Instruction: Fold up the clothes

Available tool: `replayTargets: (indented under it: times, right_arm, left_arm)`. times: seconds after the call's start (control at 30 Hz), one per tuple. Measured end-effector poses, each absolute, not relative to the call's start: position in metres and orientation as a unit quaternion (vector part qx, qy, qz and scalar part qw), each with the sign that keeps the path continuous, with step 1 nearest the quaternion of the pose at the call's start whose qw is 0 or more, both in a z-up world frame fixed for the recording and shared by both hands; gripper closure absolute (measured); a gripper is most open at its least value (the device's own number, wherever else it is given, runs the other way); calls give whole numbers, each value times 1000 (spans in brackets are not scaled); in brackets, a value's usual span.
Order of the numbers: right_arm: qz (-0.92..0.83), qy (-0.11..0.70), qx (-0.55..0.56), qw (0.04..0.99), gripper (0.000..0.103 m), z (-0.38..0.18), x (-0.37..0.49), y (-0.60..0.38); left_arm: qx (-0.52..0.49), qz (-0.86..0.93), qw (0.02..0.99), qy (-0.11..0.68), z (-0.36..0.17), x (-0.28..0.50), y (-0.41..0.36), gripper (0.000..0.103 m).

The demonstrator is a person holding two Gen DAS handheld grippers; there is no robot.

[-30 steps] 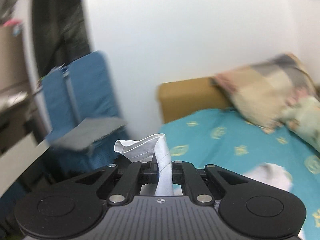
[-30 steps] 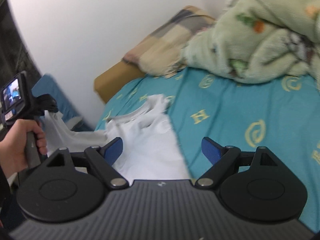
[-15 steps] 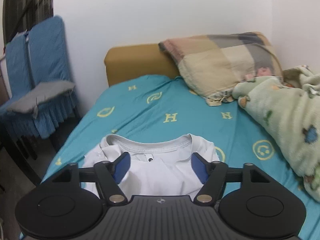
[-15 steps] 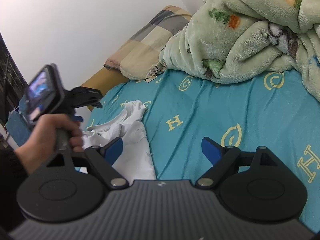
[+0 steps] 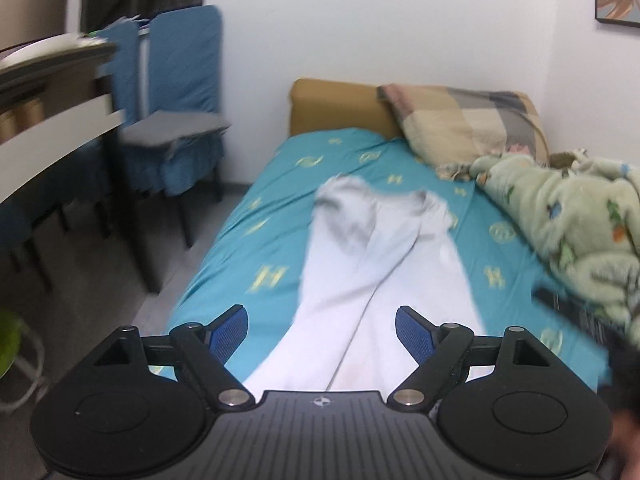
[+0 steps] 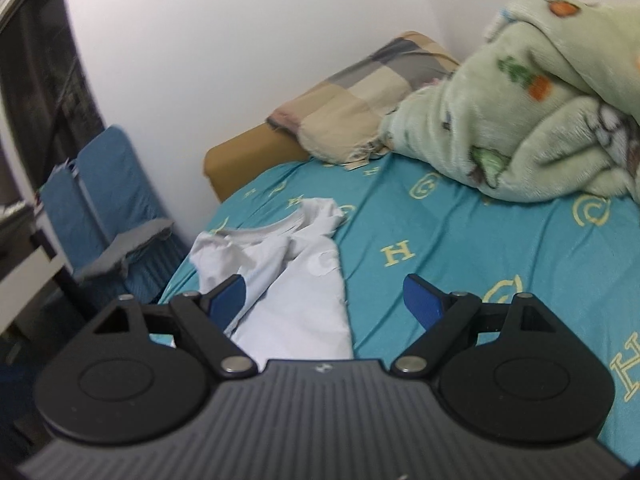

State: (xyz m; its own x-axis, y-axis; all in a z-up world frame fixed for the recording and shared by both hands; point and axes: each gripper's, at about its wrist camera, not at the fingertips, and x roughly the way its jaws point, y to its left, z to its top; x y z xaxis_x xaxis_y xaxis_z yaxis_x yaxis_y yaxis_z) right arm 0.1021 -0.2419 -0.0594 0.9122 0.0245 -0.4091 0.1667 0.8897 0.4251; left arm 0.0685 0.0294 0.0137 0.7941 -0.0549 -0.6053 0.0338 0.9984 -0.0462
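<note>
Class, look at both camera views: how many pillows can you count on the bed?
1. A checked pillow leans on the tan headboard at the far end of the bed, beside the green blanket. The blanket could be hiding another.

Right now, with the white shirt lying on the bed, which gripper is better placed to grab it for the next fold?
Probably the left gripper: it is open with the white shirt centred between its fingers. The right gripper, also open, has the shirt off toward its left finger, with bare bedsheet ahead.

White shirt on teal sheet with yellow letters
</note>
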Motion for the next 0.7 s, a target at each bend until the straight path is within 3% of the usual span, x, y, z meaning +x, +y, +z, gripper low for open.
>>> replayTargets:
  times: [0.27, 0.33, 0.5, 0.7]
  right_arm:
    - [31, 242, 189, 951, 17, -50, 77, -214]
    - [62, 257, 185, 947, 27, -47, 68, -201]
    - [160, 301, 175, 924, 31, -45, 54, -154]
    - [295, 355, 68, 885, 31, -44, 45, -44]
  left_arm:
    - [-89, -24, 927, 363, 6, -3, 125, 20]
    - [-110, -9, 924, 366, 6, -6, 148, 20]
    - [-162, 24, 923, 349, 10, -5, 201, 20]
    - [-248, 78, 913, 314, 11, 0, 261, 21]
